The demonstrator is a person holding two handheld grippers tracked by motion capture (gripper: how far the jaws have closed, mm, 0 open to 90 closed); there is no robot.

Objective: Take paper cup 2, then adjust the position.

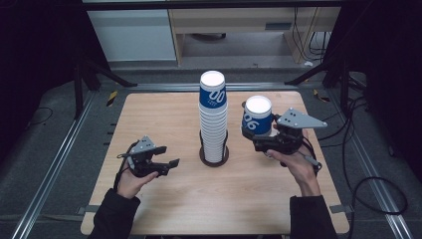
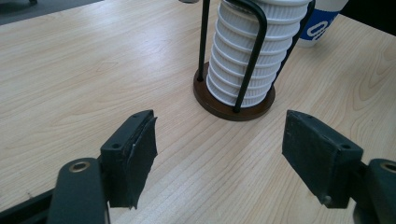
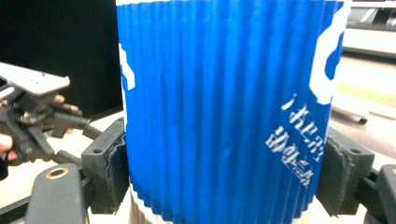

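From the high view, you are sitting at a light wooden counter (image 1: 164,114). Your right claw (image 1: 255,136) is squeezing a blue and white ribbed paper cup (image 1: 257,118) and is holding it upside down, with its white bottom facing up. The cup is sitting just to the right of a tall stack of white ribbed paper cups (image 1: 213,122), which has a blue cup on top. The stack is standing in a round brown holder with thin black wire posts (image 1: 214,155) in the middle of the counter. Your left claw (image 1: 169,167) is resting low over the counter, left of the stack and apart from it.

From the left gripper view, your left claw (image 2: 219,154) is standing wide with only bare counter (image 2: 93,70) between its two black pads. The stack of white cups (image 2: 252,56) in its brown holder (image 2: 233,109) is standing ahead, and the blue cup (image 2: 320,23) is peeking out behind it.

From the right gripper view, the blue cup (image 3: 224,112) is sitting between the pads of your right claw (image 3: 224,175), and both pads are pressing its ribbed sides. Your left claw (image 3: 32,116) is showing far off at the left.
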